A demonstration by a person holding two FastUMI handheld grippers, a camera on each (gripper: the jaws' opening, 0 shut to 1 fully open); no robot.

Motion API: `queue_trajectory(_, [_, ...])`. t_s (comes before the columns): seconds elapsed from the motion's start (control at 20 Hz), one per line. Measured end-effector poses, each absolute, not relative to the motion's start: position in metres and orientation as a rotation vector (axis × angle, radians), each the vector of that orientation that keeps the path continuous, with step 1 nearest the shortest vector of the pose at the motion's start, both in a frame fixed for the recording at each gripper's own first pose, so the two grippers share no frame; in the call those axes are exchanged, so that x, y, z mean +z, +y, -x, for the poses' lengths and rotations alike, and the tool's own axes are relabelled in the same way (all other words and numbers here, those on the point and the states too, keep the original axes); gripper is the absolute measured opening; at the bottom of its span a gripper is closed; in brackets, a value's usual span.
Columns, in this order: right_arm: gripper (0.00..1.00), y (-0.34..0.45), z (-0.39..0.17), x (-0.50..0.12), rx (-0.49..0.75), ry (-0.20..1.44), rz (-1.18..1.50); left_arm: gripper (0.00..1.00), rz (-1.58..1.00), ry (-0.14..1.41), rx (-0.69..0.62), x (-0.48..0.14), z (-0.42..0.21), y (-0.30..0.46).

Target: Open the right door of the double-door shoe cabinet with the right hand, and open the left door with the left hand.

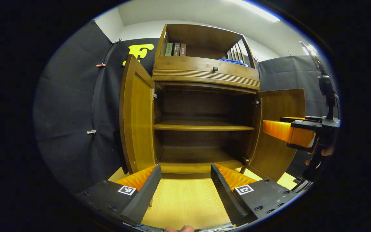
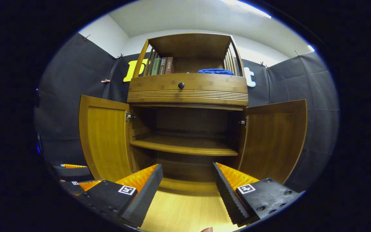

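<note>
Both grippers sit in front of the cabinet (image 2: 188, 129) with nothing in them. The left gripper (image 1: 185, 188) has its two ridged, wedge-shaped fingers spread wide apart over bare pale wood-grain floor (image 1: 185, 199), and the right gripper (image 2: 188, 188) is the same, fingers well apart and nothing between them. In the left gripper view the right gripper also shows off by the cabinet's right door, with a hand (image 1: 317, 158) around its handle.

The cabinet is glossy brown wood with visible grain. Its two doors both stand swung outward: left door (image 2: 106, 138) and right door (image 2: 274, 138), each a flat panel with a rounded outer corner. Inside there's one shelf (image 2: 185, 146) across the middle, so two open bays, dark at the back. Above the doors is one drawer (image 2: 188, 87) with a grooved lower edge and one round dark knob (image 2: 181, 85). In the open top section are three books (image 2: 162, 66) standing upright and one blue folded cloth (image 2: 216, 71).
</note>
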State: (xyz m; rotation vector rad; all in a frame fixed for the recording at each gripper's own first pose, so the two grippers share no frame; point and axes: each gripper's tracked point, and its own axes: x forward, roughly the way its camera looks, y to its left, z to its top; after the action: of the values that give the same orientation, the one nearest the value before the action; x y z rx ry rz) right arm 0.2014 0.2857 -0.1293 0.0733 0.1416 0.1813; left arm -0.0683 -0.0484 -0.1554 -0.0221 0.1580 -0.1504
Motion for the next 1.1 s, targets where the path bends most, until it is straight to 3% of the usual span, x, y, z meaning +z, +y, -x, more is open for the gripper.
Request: queue_trajectory(1.1, [0.96,0.2846,-0.2020,-0.1348,0.199,0.151,-0.063,0.95,0.016,0.161,-0.154,-0.1577,0.0632,-0.0557])
